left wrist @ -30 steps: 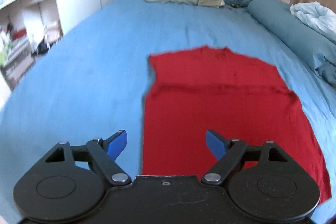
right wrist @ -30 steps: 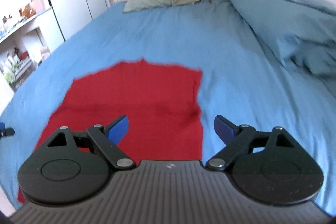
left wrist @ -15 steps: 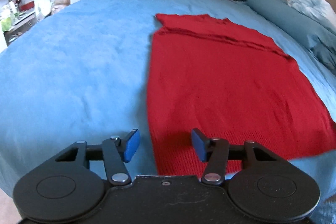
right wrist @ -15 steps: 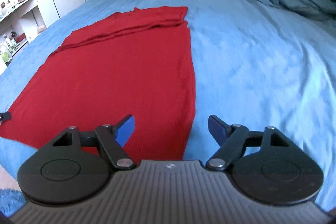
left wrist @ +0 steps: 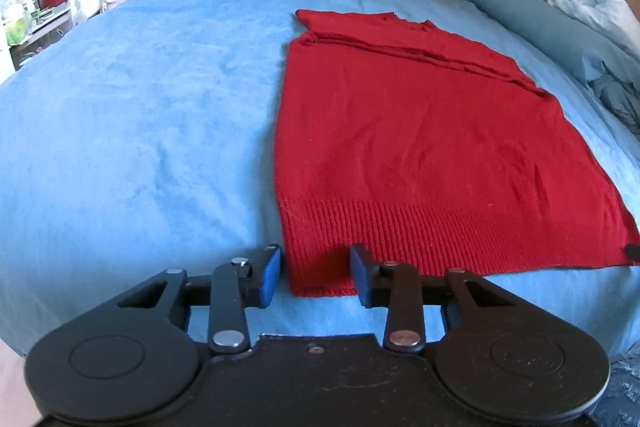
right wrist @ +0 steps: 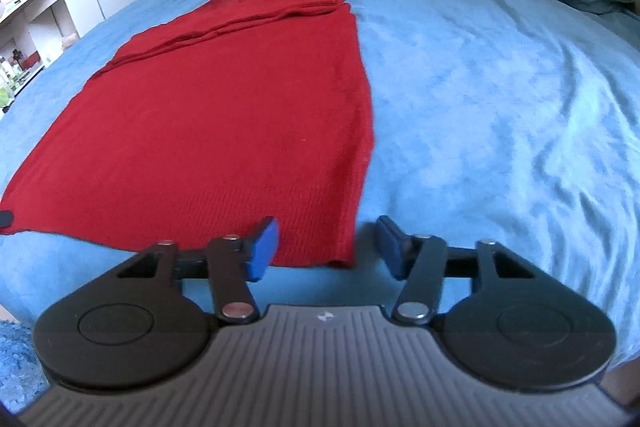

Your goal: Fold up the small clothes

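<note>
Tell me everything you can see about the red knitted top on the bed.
The red knitted top is a plain, fine-knit garment with a ribbed hem band nearest the cameras. It lies flat on the blue bedspread, its far end folded over in layered creases. The left claw brackets its near left hem corner and the right claw its near right corner; both sets of jaws are closing, with the pads not yet visibly pinching the knit.

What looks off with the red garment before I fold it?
Nothing much. The red knitted garment lies flat on the blue bedspread, with only its far end bunched in folds. Both grippers are closing on its near hem corners.
</note>
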Demonstrator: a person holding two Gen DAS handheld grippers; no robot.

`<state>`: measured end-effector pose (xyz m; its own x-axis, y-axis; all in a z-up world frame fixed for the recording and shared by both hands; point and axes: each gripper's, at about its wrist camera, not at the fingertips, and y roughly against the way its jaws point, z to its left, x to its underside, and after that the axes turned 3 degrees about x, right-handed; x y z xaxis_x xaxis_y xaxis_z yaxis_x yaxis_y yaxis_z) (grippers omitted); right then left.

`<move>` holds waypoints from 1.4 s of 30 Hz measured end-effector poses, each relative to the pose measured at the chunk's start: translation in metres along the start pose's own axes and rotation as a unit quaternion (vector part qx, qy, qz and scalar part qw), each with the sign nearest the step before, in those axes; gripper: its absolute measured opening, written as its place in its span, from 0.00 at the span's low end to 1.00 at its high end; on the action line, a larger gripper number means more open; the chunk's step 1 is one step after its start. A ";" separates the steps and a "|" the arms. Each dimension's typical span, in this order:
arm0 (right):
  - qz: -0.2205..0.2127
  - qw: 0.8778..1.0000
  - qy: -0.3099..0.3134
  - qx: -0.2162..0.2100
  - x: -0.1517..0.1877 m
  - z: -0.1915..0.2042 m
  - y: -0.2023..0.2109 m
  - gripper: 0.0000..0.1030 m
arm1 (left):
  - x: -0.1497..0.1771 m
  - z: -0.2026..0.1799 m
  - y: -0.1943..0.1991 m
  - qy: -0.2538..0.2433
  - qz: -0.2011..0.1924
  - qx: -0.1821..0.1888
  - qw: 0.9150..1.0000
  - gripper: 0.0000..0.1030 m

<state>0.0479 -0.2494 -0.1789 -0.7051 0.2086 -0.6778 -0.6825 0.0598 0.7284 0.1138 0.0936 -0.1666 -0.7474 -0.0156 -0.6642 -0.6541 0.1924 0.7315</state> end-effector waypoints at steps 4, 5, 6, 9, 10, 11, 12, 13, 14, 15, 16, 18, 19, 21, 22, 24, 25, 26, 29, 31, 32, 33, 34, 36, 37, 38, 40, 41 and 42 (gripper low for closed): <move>-0.004 1.000 -0.006 -0.001 0.003 0.001 0.001 0.48 | 0.000 -0.002 -0.001 -0.002 0.004 -0.001 1.000 0.32; -0.005 1.000 -0.008 0.000 0.003 0.001 0.002 0.47 | 0.000 -0.002 0.000 -0.003 0.004 -0.001 1.000 0.31; -0.005 1.000 -0.011 0.000 0.003 0.000 0.002 0.45 | -0.001 -0.002 0.000 -0.002 0.005 -0.002 1.000 0.31; -0.005 1.000 -0.024 -0.001 0.002 -0.003 0.002 0.39 | -0.002 -0.001 0.000 0.002 0.007 0.000 1.000 0.26; -0.005 1.000 -0.027 -0.001 0.003 -0.003 0.002 0.36 | -0.002 0.000 0.000 0.004 0.008 0.001 1.000 0.21; -0.005 1.000 -0.028 -0.002 0.003 -0.004 0.002 0.34 | -0.003 0.001 0.000 0.005 0.008 0.002 1.000 0.16; -0.006 1.000 -0.028 -0.004 0.003 -0.005 0.002 0.29 | -0.003 0.001 0.000 0.007 0.008 0.005 1.000 0.09; -0.006 1.000 -0.028 -0.006 0.002 -0.005 0.002 0.22 | -0.004 0.001 0.001 0.009 0.008 0.006 1.000 0.07; -0.008 1.000 -0.029 -0.007 0.001 -0.006 0.003 0.21 | -0.005 0.000 0.002 0.010 0.007 0.005 1.000 0.06; -0.010 0.999 -0.031 -0.007 0.000 -0.006 0.004 0.20 | -0.006 -0.001 0.003 0.009 0.005 0.004 1.000 0.06; -0.011 0.999 -0.034 -0.010 -0.002 -0.007 0.005 0.20 | -0.008 -0.002 0.005 0.009 0.001 0.004 1.000 0.05; -0.019 0.999 -0.043 -0.018 -0.008 -0.010 0.010 0.20 | -0.014 -0.002 0.011 0.013 -0.011 0.007 1.000 0.05; -0.023 0.998 -0.048 -0.024 -0.012 -0.012 0.012 0.20 | -0.019 -0.002 0.015 0.021 -0.020 0.012 1.000 0.05; -0.033 0.996 -0.068 -0.041 -0.025 -0.016 0.018 0.20 | -0.031 -0.001 0.022 0.034 -0.040 0.024 0.998 0.05; -0.040 0.995 -0.078 -0.053 -0.033 -0.019 0.021 0.20 | -0.039 -0.001 0.025 0.037 -0.052 0.029 0.998 0.05; -0.052 0.992 -0.092 -0.069 -0.049 -0.022 0.022 0.20 | -0.057 -0.001 0.027 0.042 -0.072 0.035 0.996 0.05; -0.057 0.991 -0.097 -0.077 -0.059 -0.024 0.021 0.20 | -0.066 -0.001 0.025 0.042 -0.081 0.038 0.995 0.05; -0.060 0.989 -0.102 -0.084 -0.069 -0.025 0.019 0.20 | -0.076 -0.002 0.022 0.041 -0.086 0.038 0.995 0.05; -0.065 0.986 -0.122 -0.095 -0.107 -0.027 0.007 0.20 | -0.111 -0.004 0.010 0.039 -0.094 0.037 0.994 0.05; -0.063 0.982 -0.145 -0.106 -0.137 -0.029 -0.004 0.20 | -0.141 -0.006 0.000 0.038 -0.099 0.039 0.994 0.05; -0.064 0.979 -0.155 -0.112 -0.156 -0.029 -0.010 0.20 | -0.161 -0.008 -0.007 0.038 -0.100 0.035 0.994 0.05; -0.064 0.979 -0.160 -0.113 -0.173 -0.028 -0.015 0.20 | -0.179 -0.009 -0.012 0.040 -0.100 0.033 0.994 0.05; -0.064 0.978 -0.163 -0.115 -0.194 -0.027 -0.021 0.20 | -0.197 -0.011 -0.018 0.041 -0.102 0.031 0.993 0.05; -0.068 0.978 -0.162 -0.116 -0.237 -0.023 -0.037 0.20 | -0.243 -0.015 -0.036 0.049 -0.113 0.026 0.992 0.05; -0.069 0.978 -0.162 -0.115 -0.264 -0.021 -0.049 0.20 | -0.263 -0.017 -0.046 0.050 -0.119 0.023 0.991 0.05; -0.069 0.977 -0.162 -0.116 -0.284 -0.022 -0.062 0.20 | -0.282 -0.019 -0.057 0.052 -0.124 0.016 0.991 0.05; -0.073 0.980 -0.153 -0.104 -0.323 -0.021 -0.093 0.20 | -0.322 -0.022 -0.091 0.064 -0.127 0.013 0.990 0.05; -0.072 0.982 -0.145 -0.093 -0.340 -0.019 -0.115 0.20 | -0.338 -0.023 -0.111 0.071 -0.122 0.007 0.990 0.05; -0.065 0.984 -0.142 -0.088 -0.353 -0.019 -0.137 0.20 | -0.353 -0.026 -0.136 0.070 -0.115 -0.008 0.991 0.05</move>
<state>0.3866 -0.3495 -0.0409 -0.5443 0.4760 -0.6908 -0.8037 -0.0599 0.5919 0.4634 0.0475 -0.0277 -0.5870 -0.1933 -0.7861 -0.8095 0.1531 0.5668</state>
